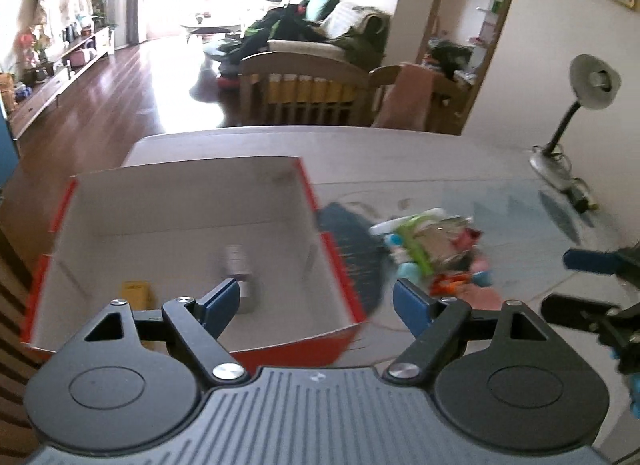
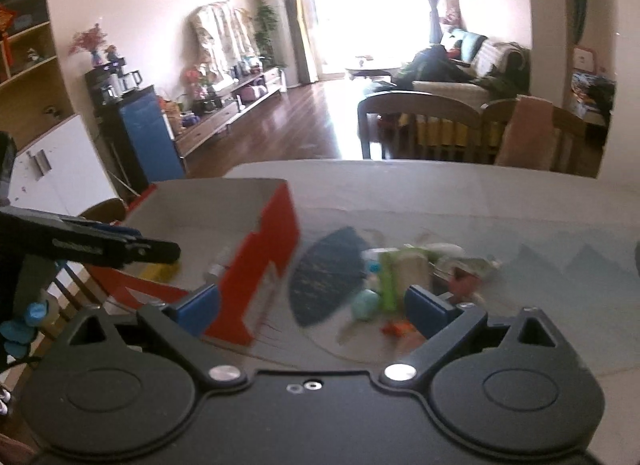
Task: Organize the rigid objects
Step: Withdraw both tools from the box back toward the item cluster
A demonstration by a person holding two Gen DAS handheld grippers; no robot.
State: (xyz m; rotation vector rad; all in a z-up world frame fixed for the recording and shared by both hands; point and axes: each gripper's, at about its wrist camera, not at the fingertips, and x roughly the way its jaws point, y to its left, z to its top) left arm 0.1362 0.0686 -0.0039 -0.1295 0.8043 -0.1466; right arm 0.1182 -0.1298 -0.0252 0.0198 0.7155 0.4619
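Left wrist view: our left tool point(image 1: 316, 299) hangs open and empty over the box point(image 1: 192, 185), where a bottle point(image 1: 240, 265) and yellow item point(image 1: 136, 291) already lie. We judge most work remains: the pile point(image 2: 408, 277) sits on the table point(image 2: 480, 201) ahead of our open, empty right tool point(image 2: 312, 311).

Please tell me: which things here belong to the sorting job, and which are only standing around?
Belong to the job:
- red box, with a small bottle and a yellow item inside
- pile of small objects on the table
- left gripper, right gripper, both open and holding nothing

Just lying about:
- desk lamp
- chairs
- sofa
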